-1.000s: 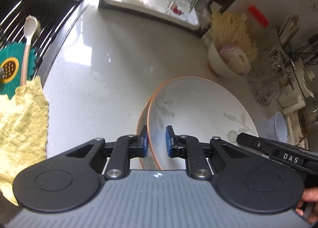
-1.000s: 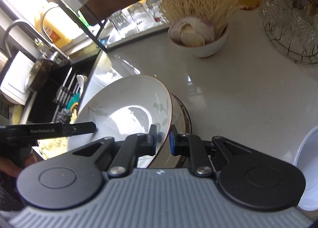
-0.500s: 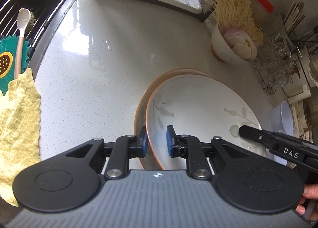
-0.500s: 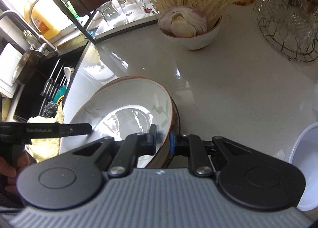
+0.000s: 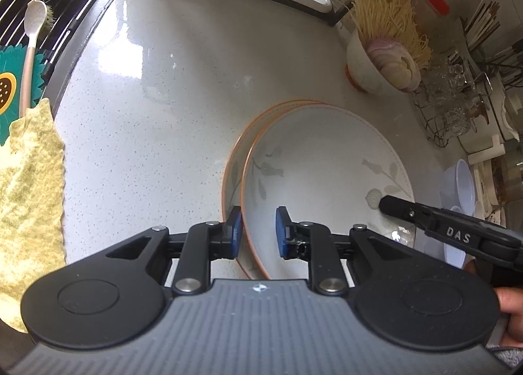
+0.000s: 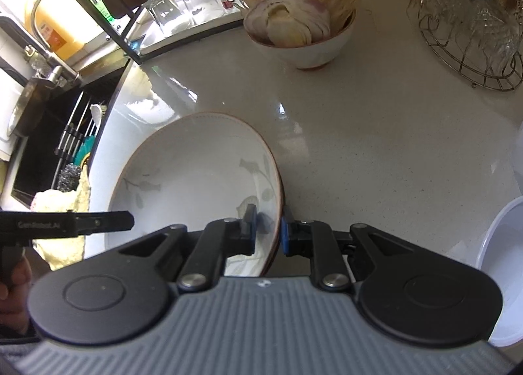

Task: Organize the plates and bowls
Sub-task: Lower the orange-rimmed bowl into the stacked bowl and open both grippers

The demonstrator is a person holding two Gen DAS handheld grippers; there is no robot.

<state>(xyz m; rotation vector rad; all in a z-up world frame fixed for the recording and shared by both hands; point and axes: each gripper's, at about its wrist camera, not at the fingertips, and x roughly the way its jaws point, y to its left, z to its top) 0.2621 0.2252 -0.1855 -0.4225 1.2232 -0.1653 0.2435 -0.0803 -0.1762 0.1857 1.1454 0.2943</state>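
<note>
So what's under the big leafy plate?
Another plate with the same orange rim sits under the leafy plate. Only its left edge peeks out; the rest, and anything below it, is covered.

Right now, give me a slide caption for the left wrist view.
Left claw opening around the rim of the top plate, stacked on a matching plate on the counter.
</note>
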